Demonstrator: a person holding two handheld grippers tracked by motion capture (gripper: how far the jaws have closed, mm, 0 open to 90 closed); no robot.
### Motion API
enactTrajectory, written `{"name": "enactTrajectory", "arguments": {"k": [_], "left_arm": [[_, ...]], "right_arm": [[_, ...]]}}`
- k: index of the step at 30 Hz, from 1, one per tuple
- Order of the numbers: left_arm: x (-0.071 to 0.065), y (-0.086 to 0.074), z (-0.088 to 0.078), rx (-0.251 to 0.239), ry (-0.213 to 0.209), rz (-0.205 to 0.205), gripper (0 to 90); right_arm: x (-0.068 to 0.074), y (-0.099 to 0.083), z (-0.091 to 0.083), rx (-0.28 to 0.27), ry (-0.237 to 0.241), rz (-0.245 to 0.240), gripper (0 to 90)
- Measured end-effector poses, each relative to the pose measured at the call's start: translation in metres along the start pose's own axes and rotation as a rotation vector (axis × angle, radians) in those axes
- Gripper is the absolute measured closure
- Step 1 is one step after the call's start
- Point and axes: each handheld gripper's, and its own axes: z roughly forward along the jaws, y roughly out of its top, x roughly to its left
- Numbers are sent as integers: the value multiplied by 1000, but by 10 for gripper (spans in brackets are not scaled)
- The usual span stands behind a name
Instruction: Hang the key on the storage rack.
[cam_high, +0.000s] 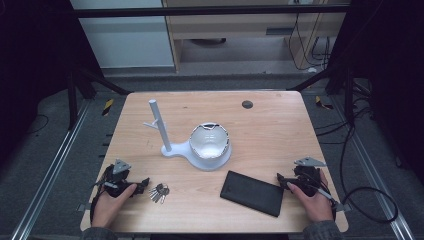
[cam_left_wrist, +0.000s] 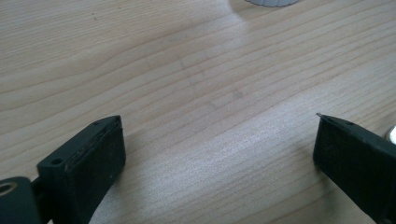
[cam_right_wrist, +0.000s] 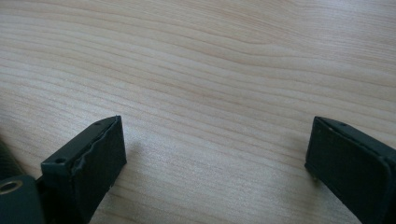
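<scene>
A shiny bit (cam_left_wrist: 391, 135) peeks in at the edge of the left gripper view, cut off and too small to tell. The left gripper (cam_high: 142, 183) rests low on the counter (cam_high: 270, 125), fingers wide apart, just beside the keys (cam_high: 158, 192). The right gripper (cam_high: 283, 180) rests near the black case (cam_high: 252, 192), fingers wide apart, holding nothing

A pale wooden table (cam_high: 270, 125) stands on grey floor (cam_high: 45, 150) between metal rails (cam_high: 55, 165); beyond it, a wooden cabinet (cam_high: 240, 22), with cables (cam_high: 370, 195) trailing right.
</scene>
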Motion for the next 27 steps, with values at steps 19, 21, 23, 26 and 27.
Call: {"name": "enactTrajectory", "arguments": {"k": [19,21,23,26,27], "left_arm": [[-14,15,-28,-29,-6,53,88],[-17,19,-31,-2,-9,70,87],[-27,33,-36,72,-10,130,87],[-35,43,-38,104,-22,163,98],[-36,44,-37,117,-31,165,99]], "right_arm": [[3,-2,-2,2,6,1,49],[2,-2,-2,2,7,-3,49],[2,-2,-2,3,8,-7,48],[3,-2,-2,3,9,-9,48],[3,-2,-2,3,9,-9,48]]}}
